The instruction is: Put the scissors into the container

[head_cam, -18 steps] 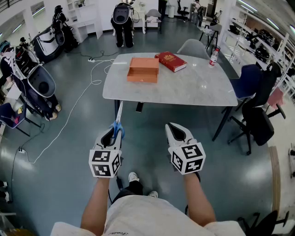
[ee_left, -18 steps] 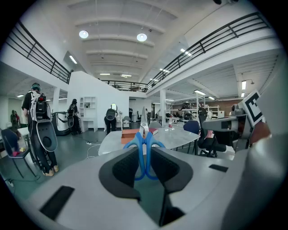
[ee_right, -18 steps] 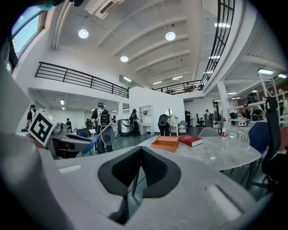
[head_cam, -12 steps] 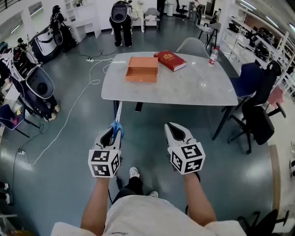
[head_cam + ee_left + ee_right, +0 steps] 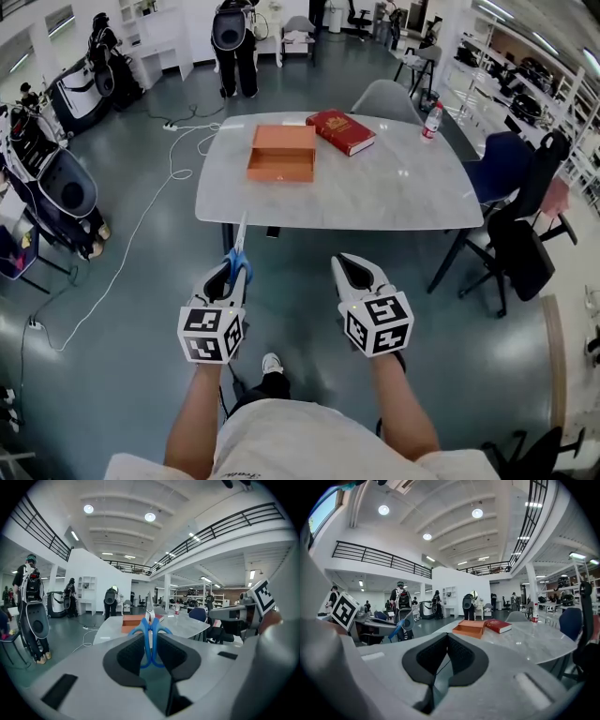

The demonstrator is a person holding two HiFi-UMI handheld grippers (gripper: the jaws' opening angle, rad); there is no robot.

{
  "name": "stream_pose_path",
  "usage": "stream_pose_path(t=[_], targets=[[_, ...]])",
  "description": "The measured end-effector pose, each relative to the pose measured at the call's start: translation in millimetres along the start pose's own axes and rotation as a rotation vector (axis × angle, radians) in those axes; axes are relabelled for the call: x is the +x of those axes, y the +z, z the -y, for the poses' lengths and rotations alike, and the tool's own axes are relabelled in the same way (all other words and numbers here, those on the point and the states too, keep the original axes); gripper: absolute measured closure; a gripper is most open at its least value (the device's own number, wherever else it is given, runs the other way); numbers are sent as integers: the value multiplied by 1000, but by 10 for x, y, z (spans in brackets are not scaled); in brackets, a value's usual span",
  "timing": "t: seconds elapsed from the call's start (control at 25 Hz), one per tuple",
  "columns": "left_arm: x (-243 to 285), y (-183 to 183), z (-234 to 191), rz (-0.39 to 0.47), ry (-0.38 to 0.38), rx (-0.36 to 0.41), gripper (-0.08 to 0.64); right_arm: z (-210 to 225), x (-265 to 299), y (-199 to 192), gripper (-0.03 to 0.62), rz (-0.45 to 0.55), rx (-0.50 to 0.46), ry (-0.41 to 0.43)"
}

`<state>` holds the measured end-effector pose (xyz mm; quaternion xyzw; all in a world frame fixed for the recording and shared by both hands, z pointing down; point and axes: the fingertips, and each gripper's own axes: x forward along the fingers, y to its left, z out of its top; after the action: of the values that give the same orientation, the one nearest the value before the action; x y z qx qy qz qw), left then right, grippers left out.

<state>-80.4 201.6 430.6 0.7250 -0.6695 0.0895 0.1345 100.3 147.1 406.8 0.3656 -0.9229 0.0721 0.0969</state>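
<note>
- Your left gripper (image 5: pixel 230 272) has its fingers clamped on the scissors (image 5: pixel 239 246) by the blue handles, blades pointing far, short of the counter (image 5: pixel 394 187).
- Your right gripper (image 5: pixel 356 272) has its fingers pressed together, empty.
- The scissors probably handle light, stiff and sharp-tipped, so the handles suit gripping.

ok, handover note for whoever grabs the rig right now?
Left gripper: shut on the blue-handled scissors, blades pointing forward toward the table.
Right gripper: jaws together, nothing between them.
Container: open orange box on the table's far left part, beside a red book.
Done: scissors are picked up and in hand.
Left: the person stands short of the table, so step in, bring the left gripper over the orange box, and release the scissors into it. Nothing is in the box yet, as far as the head view shows.
</note>
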Motion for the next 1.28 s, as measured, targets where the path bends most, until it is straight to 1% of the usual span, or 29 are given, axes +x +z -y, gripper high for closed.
stream_pose_path(t=[0.24, 0.4, 0.84, 1.28], targets=[[415, 173, -217, -2, -41, -25, 479, 158, 384, 115, 588, -17, 2, -29], [662, 262, -345, 8, -64, -24, 479, 271, 589, 189, 588, -29, 2, -55], [1066, 458, -921, 10, -91, -23, 479, 224, 1273, 405, 588, -25, -1, -79], [1408, 545, -1254, 8, -120, -21, 479, 247, 1728, 506, 588, -29, -10, -103]])
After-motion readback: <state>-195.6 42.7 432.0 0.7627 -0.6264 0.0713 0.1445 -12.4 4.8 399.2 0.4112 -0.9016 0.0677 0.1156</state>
